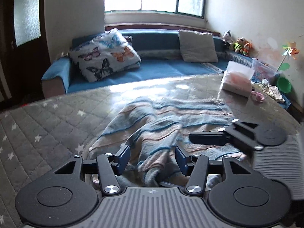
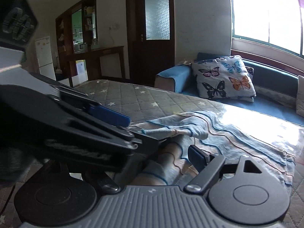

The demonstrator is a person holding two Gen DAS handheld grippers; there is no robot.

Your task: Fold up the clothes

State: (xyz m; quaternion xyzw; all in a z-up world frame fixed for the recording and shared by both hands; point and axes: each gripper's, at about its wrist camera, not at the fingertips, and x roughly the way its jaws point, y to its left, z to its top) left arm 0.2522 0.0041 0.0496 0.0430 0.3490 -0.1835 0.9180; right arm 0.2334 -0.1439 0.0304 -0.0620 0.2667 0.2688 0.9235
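My left gripper (image 1: 152, 158): jaws wide, striped garment (image 1: 163, 125) bunched btwn them on quilted mattress (image 1: 47, 121). Right gripper (image 2: 167, 152): left finger hidden behind left unit, gap state can't tell. Clear bin (image 1: 264, 69) contents blurred.

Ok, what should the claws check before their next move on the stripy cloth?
1. Left claw open: ok, jaws apart around a ridge of cloth.
2. Stripy cloth pinched by it: not ok, the jaws are not closed.
3. Cloth flat: not ok, bunched in the middle.
4. Right claw open: cannot tell, one finger is hidden.
5. Tissue box off the cloth: ok.
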